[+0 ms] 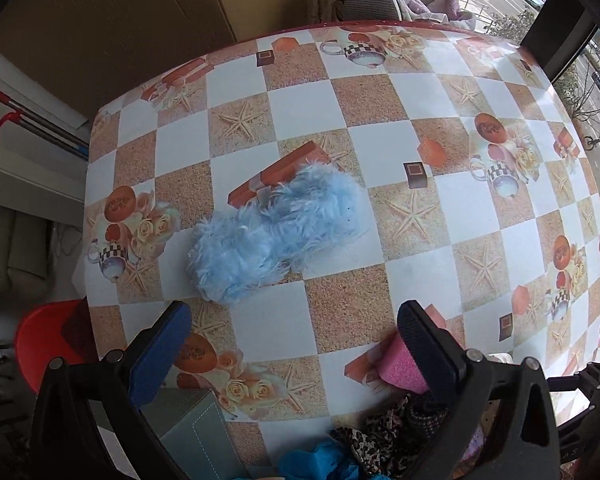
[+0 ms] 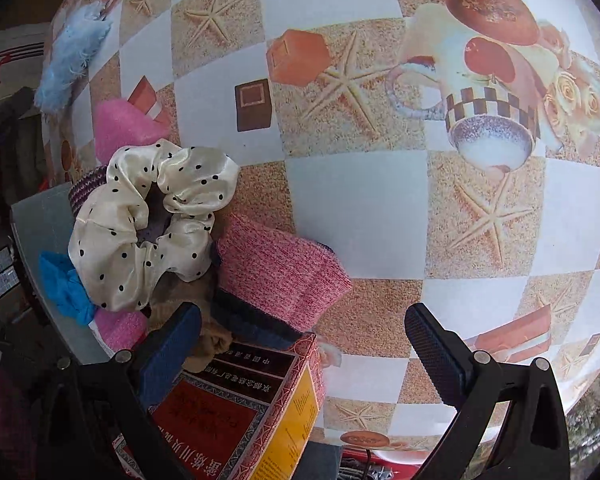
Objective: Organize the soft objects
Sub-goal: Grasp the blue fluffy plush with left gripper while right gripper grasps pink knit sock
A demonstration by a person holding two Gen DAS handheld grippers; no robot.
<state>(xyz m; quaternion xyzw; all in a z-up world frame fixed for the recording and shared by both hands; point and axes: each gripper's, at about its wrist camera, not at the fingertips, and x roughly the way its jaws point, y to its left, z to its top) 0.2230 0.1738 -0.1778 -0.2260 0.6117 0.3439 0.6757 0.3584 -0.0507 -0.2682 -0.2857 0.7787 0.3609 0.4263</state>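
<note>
A fluffy light-blue plush piece (image 1: 276, 232) lies mid-table; in the right wrist view the blue plush (image 2: 70, 56) shows far left. My left gripper (image 1: 294, 332) hangs open just short of it, nothing between its fingers. A pink sponge (image 1: 402, 364) sits by the left gripper's right finger. In the right wrist view a cream polka-dot scrunchie (image 2: 148, 220) tops a pile with a pink knitted cloth (image 2: 284, 272), a blue scrunchie (image 2: 66, 288) and a pink sponge (image 2: 120, 124). My right gripper (image 2: 304, 336) stands open over the pile's edge.
A red-and-yellow printed box (image 2: 244, 412) lies under the right gripper. A grey-green box (image 1: 196, 432) and leopard-print fabric (image 1: 372, 444) sit at the near table edge. A red stool (image 1: 48, 344) stands left of the checkered table (image 1: 380, 120). A chair (image 1: 370, 2) is behind.
</note>
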